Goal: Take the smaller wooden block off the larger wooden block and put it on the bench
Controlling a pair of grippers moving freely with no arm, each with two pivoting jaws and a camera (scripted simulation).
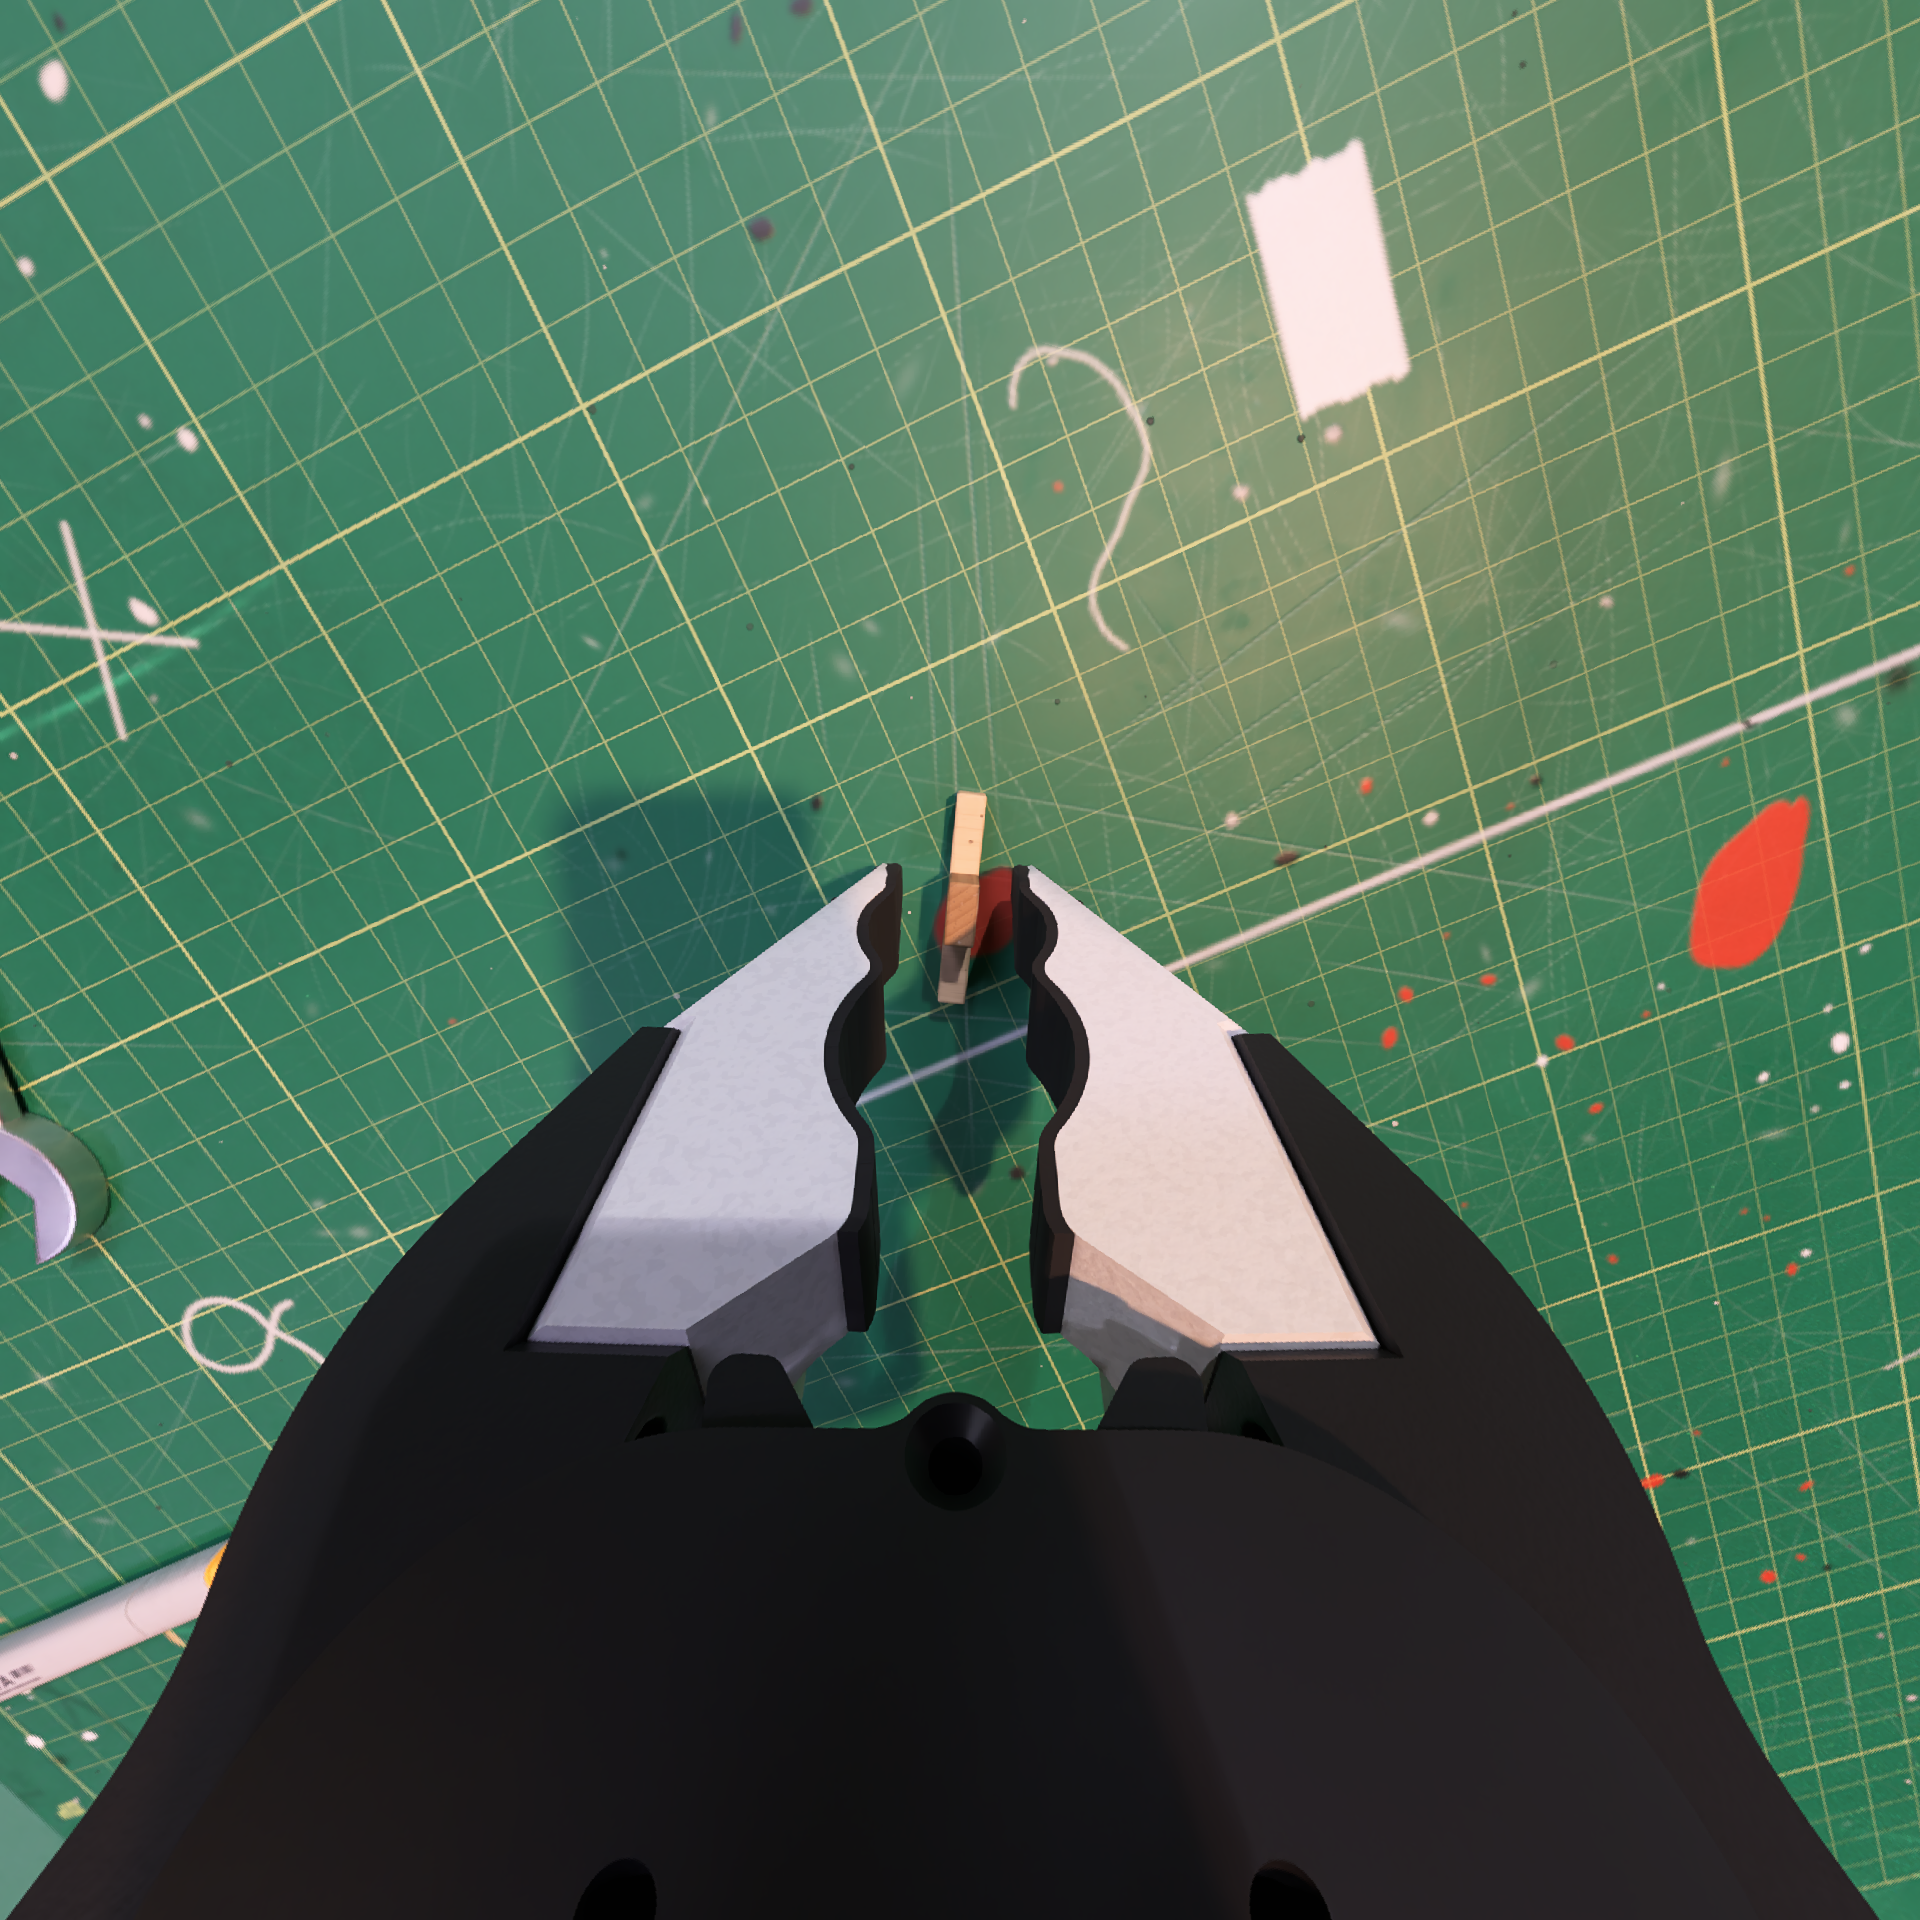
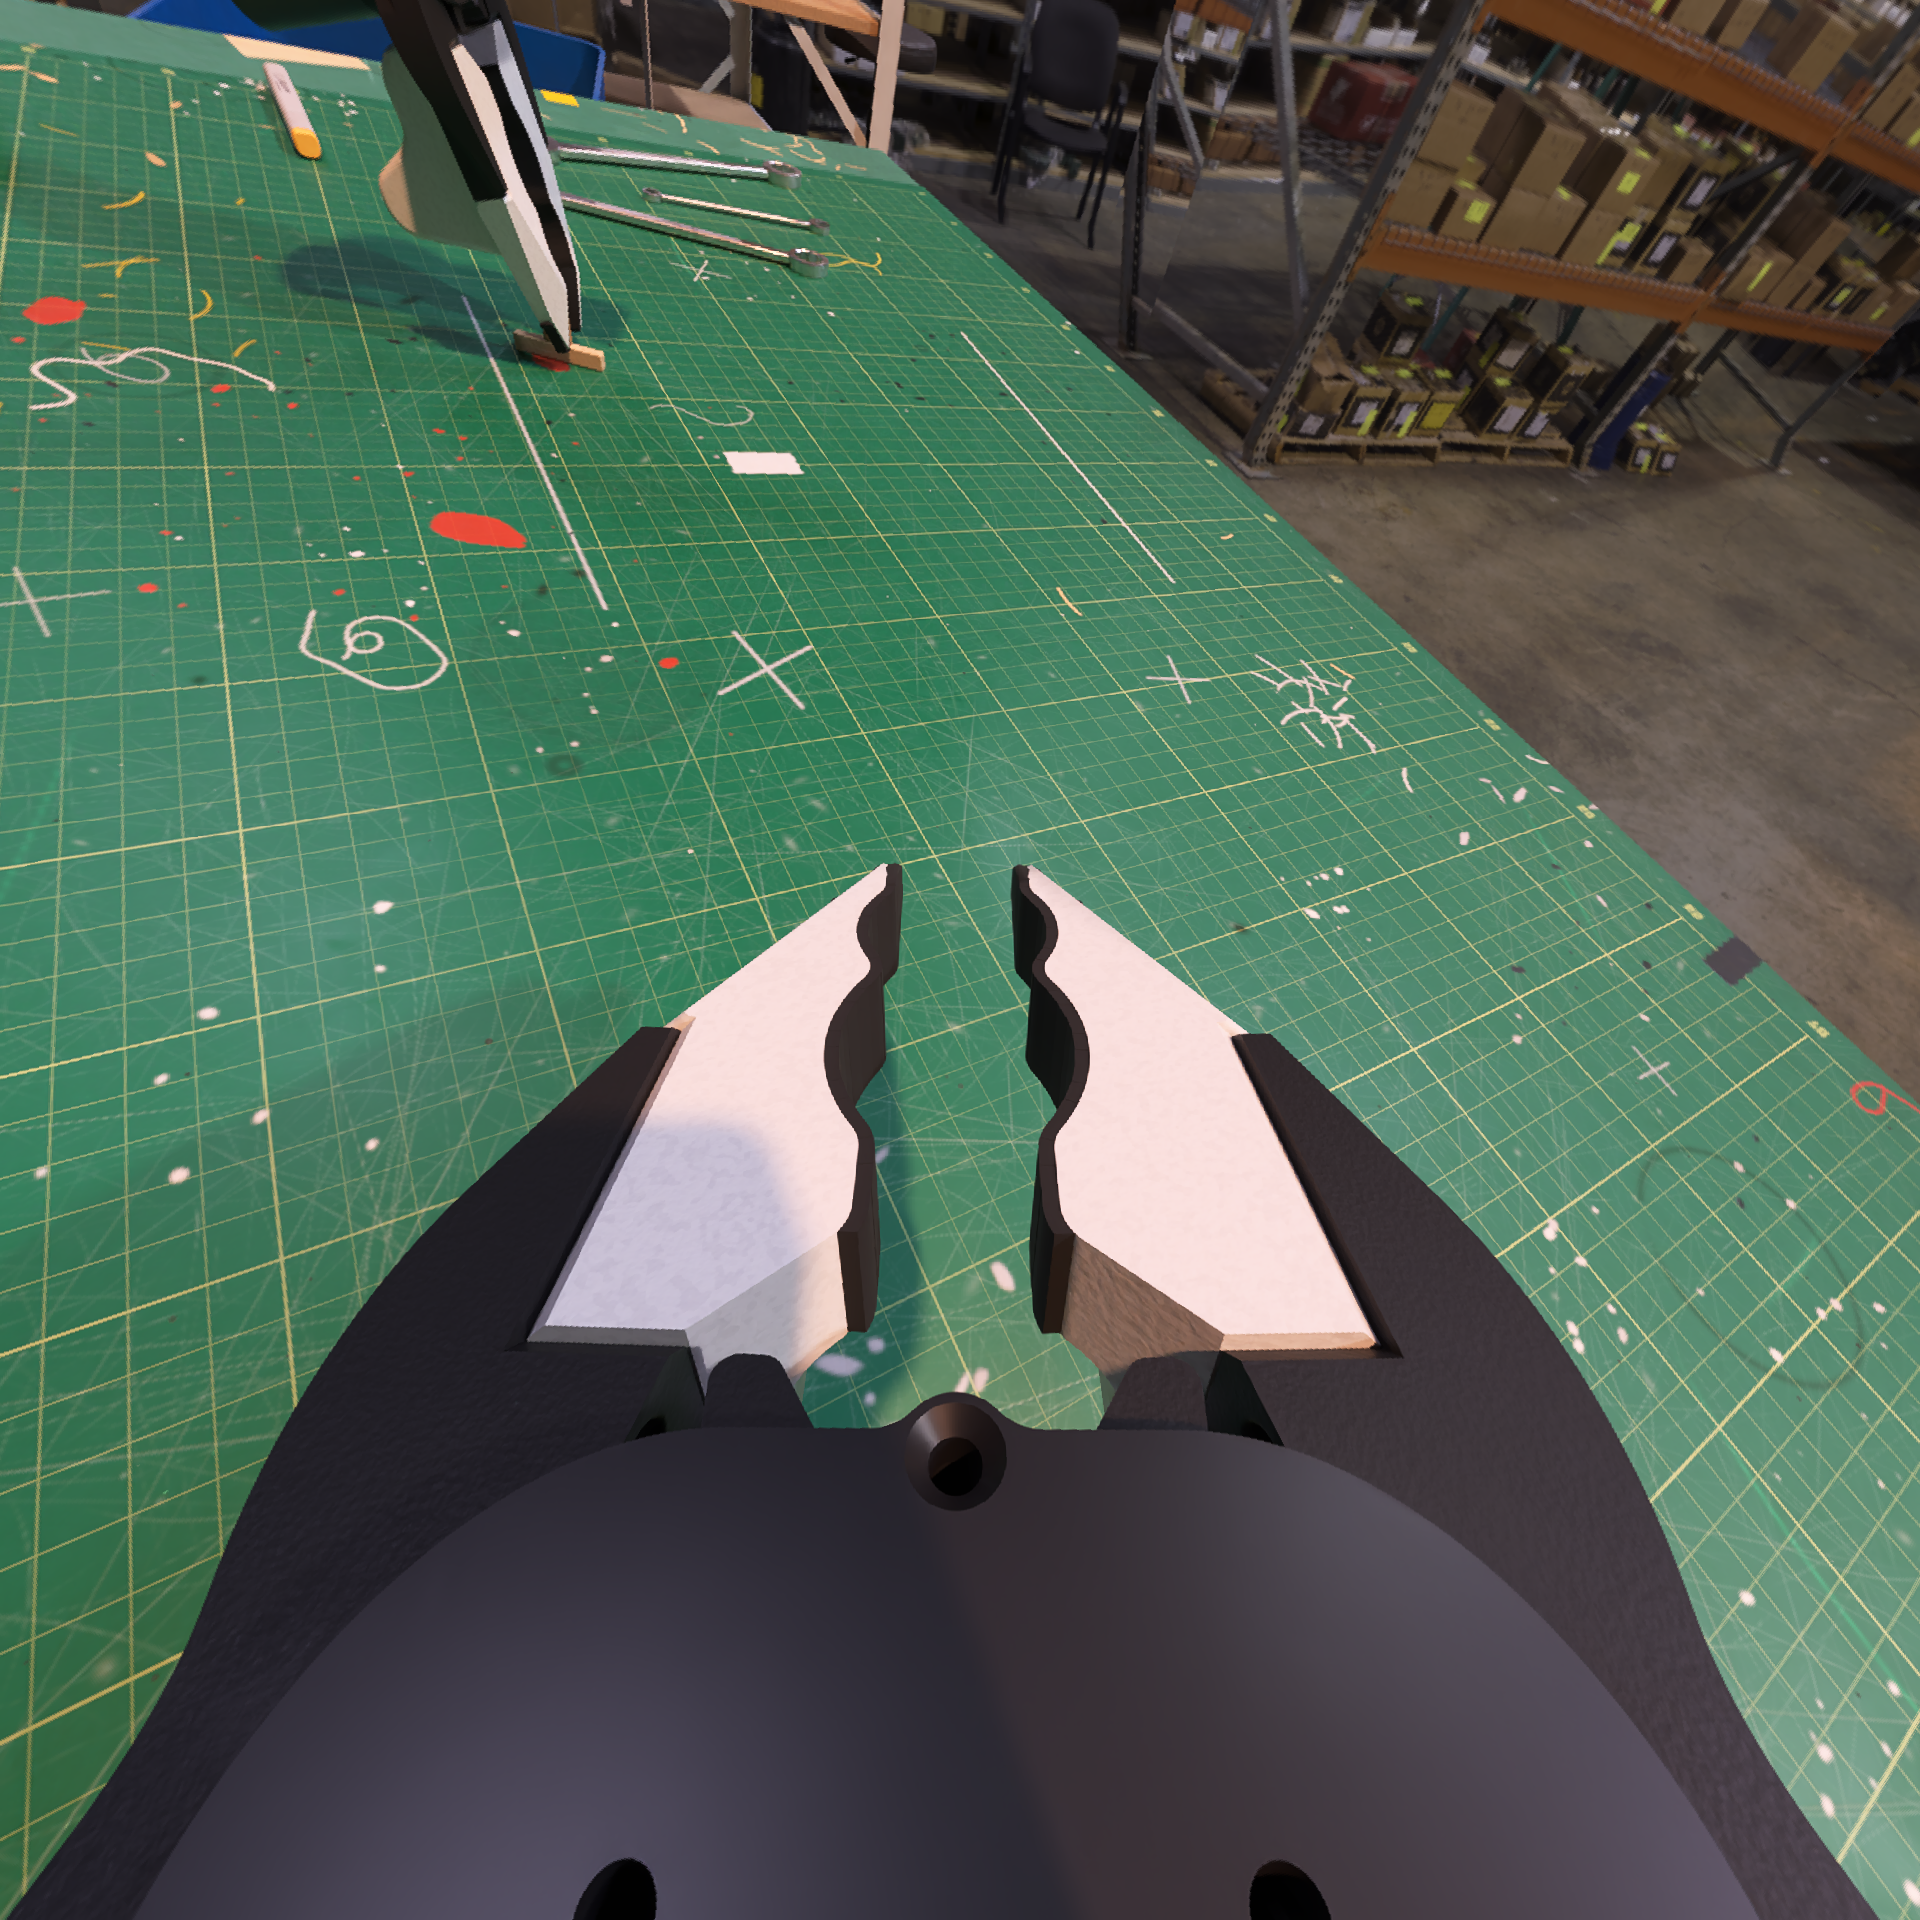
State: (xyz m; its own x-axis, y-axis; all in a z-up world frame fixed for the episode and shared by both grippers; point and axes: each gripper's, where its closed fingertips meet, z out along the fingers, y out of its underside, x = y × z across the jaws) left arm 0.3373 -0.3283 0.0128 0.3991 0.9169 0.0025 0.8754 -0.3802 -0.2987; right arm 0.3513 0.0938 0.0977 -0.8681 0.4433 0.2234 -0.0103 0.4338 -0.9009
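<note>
Your left gripper (image 1: 957, 883) hangs spread over the wooden blocks (image 1: 962, 896), which lie on a red paint spot; which block is smaller is hard to tell. Your right gripper (image 2: 957, 883) is spread above the green cutting-mat bench (image 2: 935, 644), warehouse shelving (image 2: 1621, 208) beyond
</note>
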